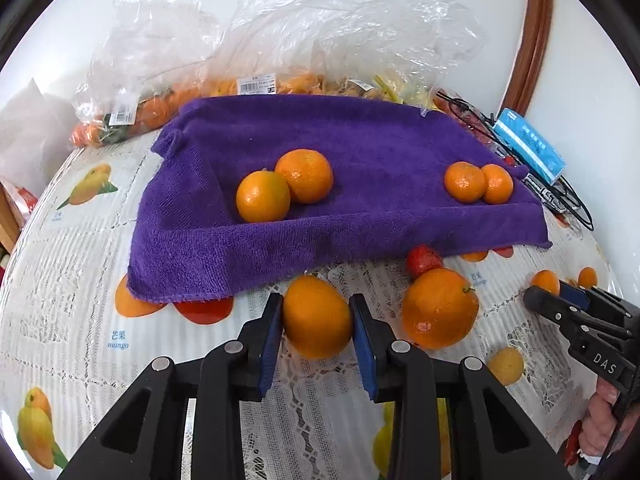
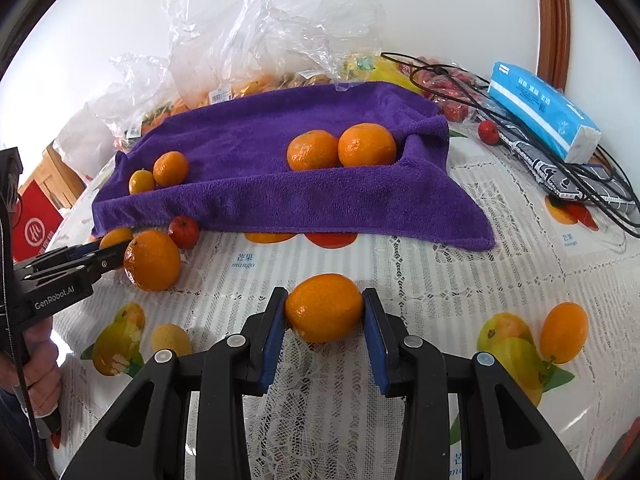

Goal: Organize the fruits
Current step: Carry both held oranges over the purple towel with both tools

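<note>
A bench [image 1: 80, 280] covered in a fruit-print cloth is carrying a purple towel [image 1: 360, 140], with clear bags of fruit lying behind it. On the towel's left side, two oranges [image 1: 284, 186] are sitting touching each other; on its right side, another touching pair [image 1: 478, 182] is sitting.

In front of the towel, the left hand-held gripper [image 1: 317, 300] is standing narrow, its blue pads pressing both sides of a small oval orange [image 1: 316, 324]. Just to its right, a larger orange [image 1: 440, 308] is lying loose beside a small red fruit [image 1: 424, 260]. Further right, the right hand-held gripper [image 2: 325, 296] is likewise gripping narrowly on a second oval orange [image 2: 324, 312]. Whether either fruit is clear of the bench is not visible.

The step in hand is probably carrying both fruits to the towel. Doing it well means keeping the squeeze gentle, lifting straight up so the left fruit is not nudging the loose orange beside it, and lowering each beside a pair before releasing, since round fruit is prone to rolling.
</note>
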`<state>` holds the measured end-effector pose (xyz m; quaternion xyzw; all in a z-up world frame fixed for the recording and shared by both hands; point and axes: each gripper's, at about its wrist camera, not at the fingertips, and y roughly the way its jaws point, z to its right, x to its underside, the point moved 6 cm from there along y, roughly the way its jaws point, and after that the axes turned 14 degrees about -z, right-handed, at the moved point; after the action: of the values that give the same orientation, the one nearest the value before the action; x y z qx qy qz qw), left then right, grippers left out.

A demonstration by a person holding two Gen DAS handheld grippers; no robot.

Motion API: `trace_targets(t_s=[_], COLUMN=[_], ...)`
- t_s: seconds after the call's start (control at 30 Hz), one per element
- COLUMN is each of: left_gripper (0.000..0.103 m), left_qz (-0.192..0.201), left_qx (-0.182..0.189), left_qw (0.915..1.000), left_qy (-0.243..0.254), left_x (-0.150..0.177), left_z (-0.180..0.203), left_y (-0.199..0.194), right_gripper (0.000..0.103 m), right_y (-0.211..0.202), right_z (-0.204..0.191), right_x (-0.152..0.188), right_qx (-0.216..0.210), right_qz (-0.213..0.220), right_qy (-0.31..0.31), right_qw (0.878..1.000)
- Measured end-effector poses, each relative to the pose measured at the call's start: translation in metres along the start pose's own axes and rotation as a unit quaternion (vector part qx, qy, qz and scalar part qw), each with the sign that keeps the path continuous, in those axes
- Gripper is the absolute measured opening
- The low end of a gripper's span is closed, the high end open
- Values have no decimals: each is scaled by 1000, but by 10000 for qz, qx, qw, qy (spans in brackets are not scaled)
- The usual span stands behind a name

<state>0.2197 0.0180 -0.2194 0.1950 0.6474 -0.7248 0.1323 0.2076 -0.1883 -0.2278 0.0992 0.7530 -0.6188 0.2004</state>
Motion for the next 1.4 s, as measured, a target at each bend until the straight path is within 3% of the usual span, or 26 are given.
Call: trace_targets(t_s=[0.37, 0.63, 1.07, 1.4], left_gripper=[31, 31, 31, 31], left_qz=[362, 402, 965, 1149], left_qx=[606, 700, 499, 207], left_qw=[9974, 9965, 9934, 9913], left_qy=[-138, -233, -376, -609], left_x=[-1, -2, -57, -93], left_z=[-5, -5, -15, -29], left_y=[-27, -44, -77, -61], right_gripper=[37, 37, 37, 37], right_y=[-4, -35, -75, -67], right_z=[0, -12, -39, -55], right_x=[0, -11, -86, -131], right_qx=[37, -28, -176, -229], right_qz=[98, 420, 1179, 1370], right_qy=[-4, -84, -254, -362], right_qw=[9999, 9991, 9925, 9896])
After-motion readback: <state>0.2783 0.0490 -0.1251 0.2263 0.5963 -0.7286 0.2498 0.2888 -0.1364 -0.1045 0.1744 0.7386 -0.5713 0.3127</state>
